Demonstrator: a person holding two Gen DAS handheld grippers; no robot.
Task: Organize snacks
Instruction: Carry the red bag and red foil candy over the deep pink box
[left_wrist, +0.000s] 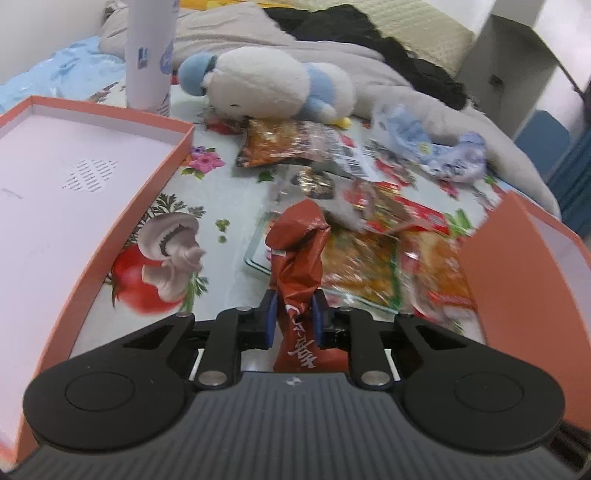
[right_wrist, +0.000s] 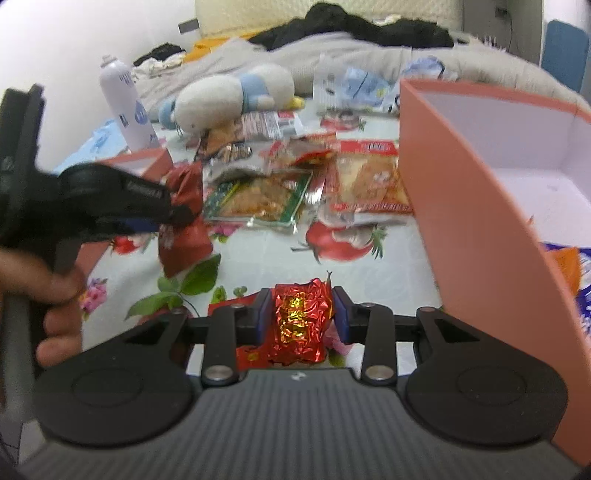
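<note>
Risk: the dark red packet (left_wrist: 297, 254) is pinched only at its crumpled middle by the left gripper (left_wrist: 293, 317), so it may slip out bc the film is slick. The right gripper (right_wrist: 301, 317) is clamped on a foil snack (right_wrist: 300, 321), w/ the orange box (right_wrist: 461, 206) just to its right.

Brick-red packet (left_wrist: 297, 254), red-gold foil packet (right_wrist: 301, 321), orange boxes (left_wrist: 140, 206), vegetable-print tablecloth (left_wrist: 221, 206).
</note>
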